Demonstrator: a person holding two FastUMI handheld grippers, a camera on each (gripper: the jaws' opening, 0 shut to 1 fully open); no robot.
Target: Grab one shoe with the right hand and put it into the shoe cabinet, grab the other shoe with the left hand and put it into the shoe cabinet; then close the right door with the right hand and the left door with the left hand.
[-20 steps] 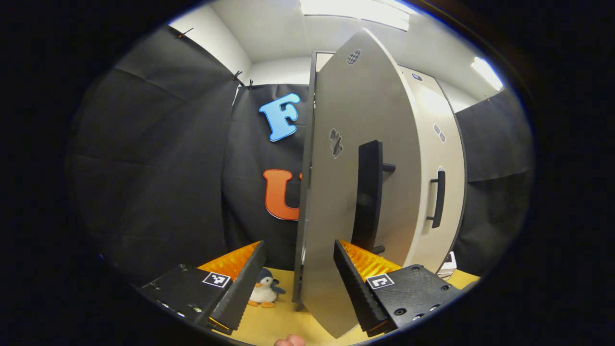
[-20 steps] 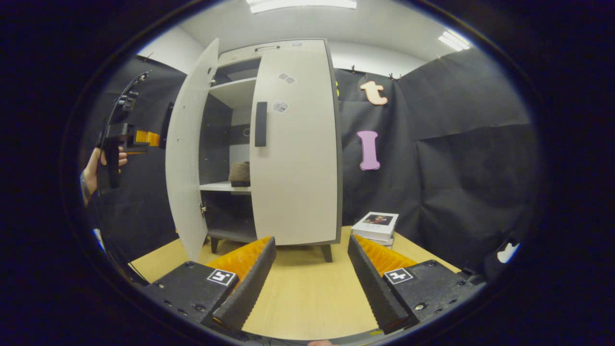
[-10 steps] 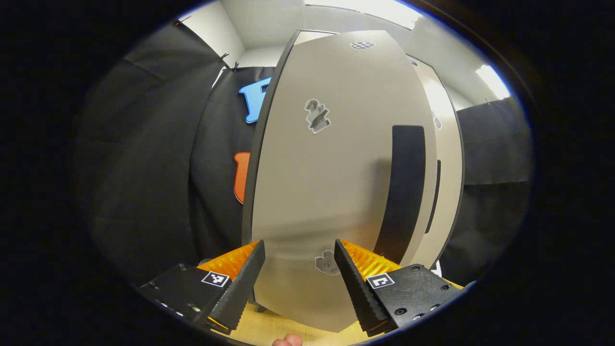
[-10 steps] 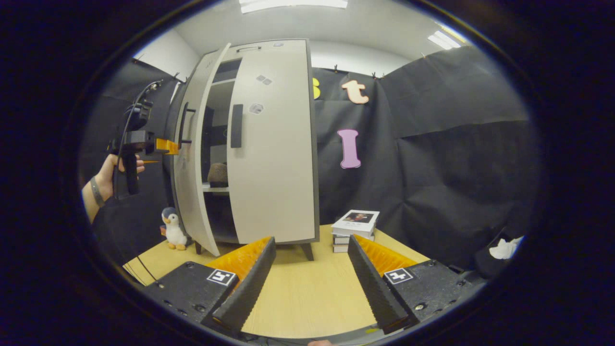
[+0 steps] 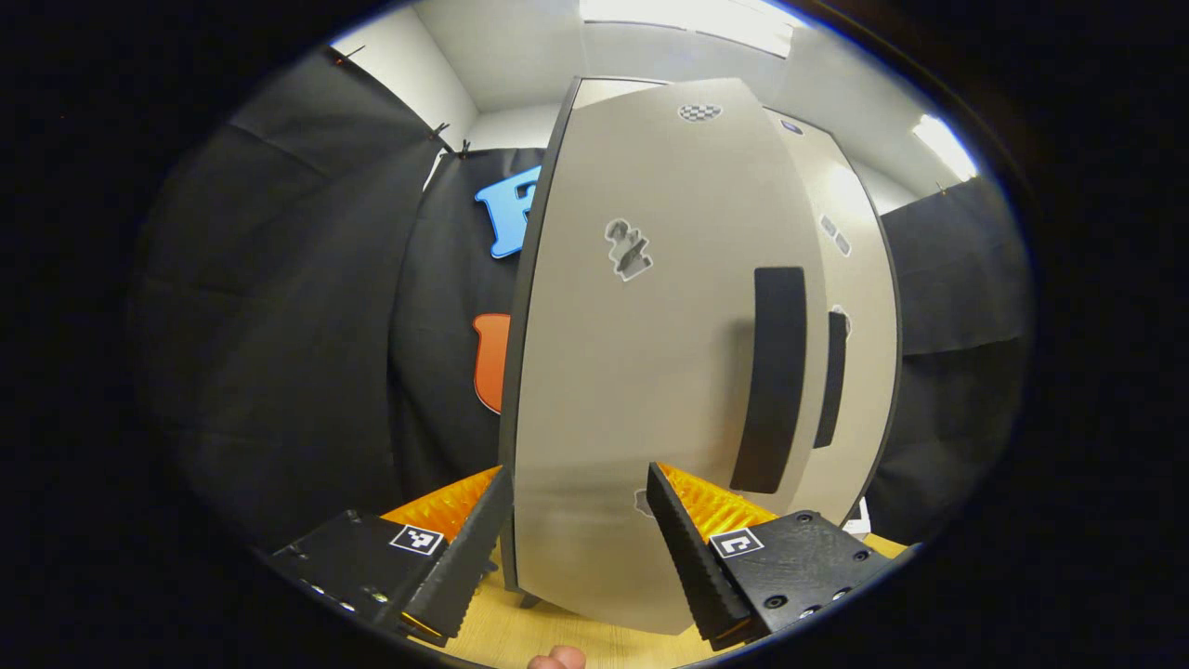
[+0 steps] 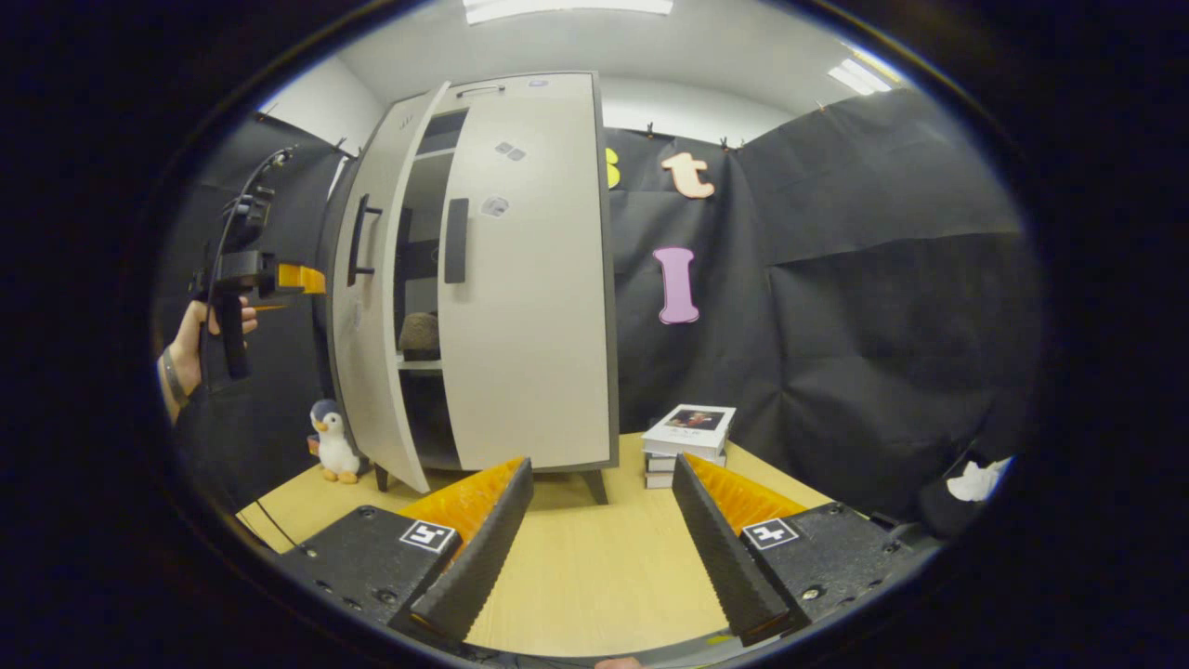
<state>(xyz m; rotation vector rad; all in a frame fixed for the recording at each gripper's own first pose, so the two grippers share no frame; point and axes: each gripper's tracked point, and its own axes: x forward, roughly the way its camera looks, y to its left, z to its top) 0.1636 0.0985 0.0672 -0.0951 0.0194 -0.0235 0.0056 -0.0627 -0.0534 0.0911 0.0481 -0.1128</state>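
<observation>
- Your left gripper (image 5: 578, 544) sits at the bottom of the left gripper view, jaws spread wide with nothing between them, and the left door (image 5: 650, 372) takes up the middle of the frame right in front of it.
- Can't tell from that view whether the fingertips actually touch the door panel or just sit close to it.
- The door's dark handle (image 5: 769, 379) is right of centre, and the right door's handle (image 5: 829, 379) peeks out just past its edge, mostly cut off.
- In the right gripper view the shoe cabinet (image 6: 492, 279) stands left of centre on the desk (image 6: 594, 557). The right door (image 6: 529, 279) looks closed, while the left door is swung most of the way in with a narrow dark gap left.
- Through that gap you can make out one shoe (image 6: 420, 334) on a shelf, a brownish lump, partly hidden by the door edges. The other shoe is hidden from here.
- Your right gripper (image 6: 602, 544) is low in its own frame, jaws spread, holding nothing, well apart from the cabinet.
- At far left of that view your hand (image 6: 190, 339) holds the left gripper near the left door, partly cut by the frame edge.
- A penguin toy (image 6: 333, 441) stands by the cabinet's lower left, and a stack of books (image 6: 689, 441) sits just to its right.
</observation>
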